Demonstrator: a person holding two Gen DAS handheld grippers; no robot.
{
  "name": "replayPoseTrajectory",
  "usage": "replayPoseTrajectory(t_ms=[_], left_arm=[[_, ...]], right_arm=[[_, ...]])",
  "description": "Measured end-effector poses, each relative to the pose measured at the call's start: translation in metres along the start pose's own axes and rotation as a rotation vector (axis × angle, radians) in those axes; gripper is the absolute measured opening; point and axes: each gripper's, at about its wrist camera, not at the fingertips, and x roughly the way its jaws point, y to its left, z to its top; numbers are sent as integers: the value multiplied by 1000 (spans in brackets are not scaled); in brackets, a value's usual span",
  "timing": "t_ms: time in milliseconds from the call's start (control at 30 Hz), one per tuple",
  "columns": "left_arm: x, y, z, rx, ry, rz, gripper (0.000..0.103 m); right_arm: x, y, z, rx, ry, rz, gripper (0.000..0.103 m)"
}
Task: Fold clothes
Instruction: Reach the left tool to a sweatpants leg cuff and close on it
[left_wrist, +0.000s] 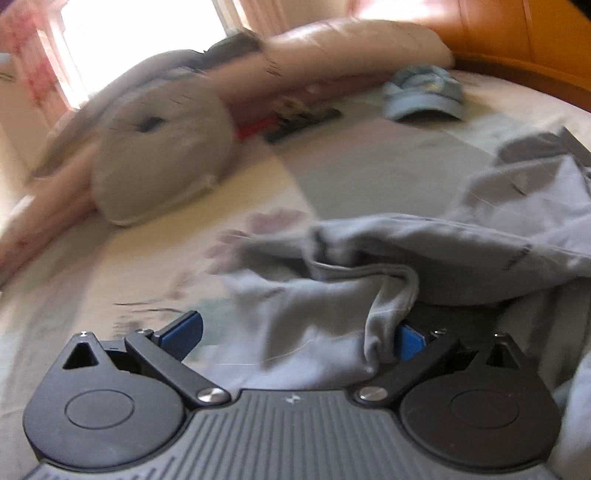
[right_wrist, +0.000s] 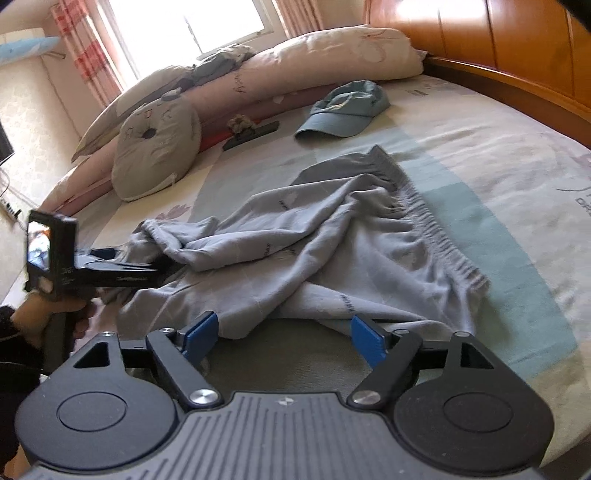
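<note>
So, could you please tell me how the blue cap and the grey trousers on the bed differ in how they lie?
The blue cap sits far off near the headboard, keeping its domed shape; the grey trousers lie close in, crumpled and twisted. The cap lies apart from both grippers; cloth of the trousers drapes over one finger of the left gripper, its jaws open. Both rest on the bedspread.

Blue cap (right_wrist: 341, 110) lies on the bed (right_wrist: 498, 177) near the wooden headboard (right_wrist: 498, 33). Round grey cushion (right_wrist: 157, 147) leans on long pink pillows (right_wrist: 325, 55) along the far edge. Curtained window (right_wrist: 184, 26) behind.
</note>
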Motion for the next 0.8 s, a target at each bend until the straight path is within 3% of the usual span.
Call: replayPoseTrajectory(t_ms=[67,133,267,433,533,633,800], left_arm=[[-5,11,-3,-11,-19,82,102],[-6,22,-5,-37,-21,118,102],[-2,31,-5,-94,8,-8,102],[14,28,-6,-194,53,-44,102],[21,36,-9,-216,68,43,102],[19,56,-11,-174,56,155,102],[19,99,-6,-145,64,252,102]], right_arm=[[1,-5,0,15,-1,-6,83],[3,-7,0,27,0,-3,83],[10,-2,0,21,14,22,87],[14,10,0,-4,22,41,92],[13,13,0,-9,20,42,93],[11,10,0,-12,17,30,93],[13,3,-1,9,21,16,93]])
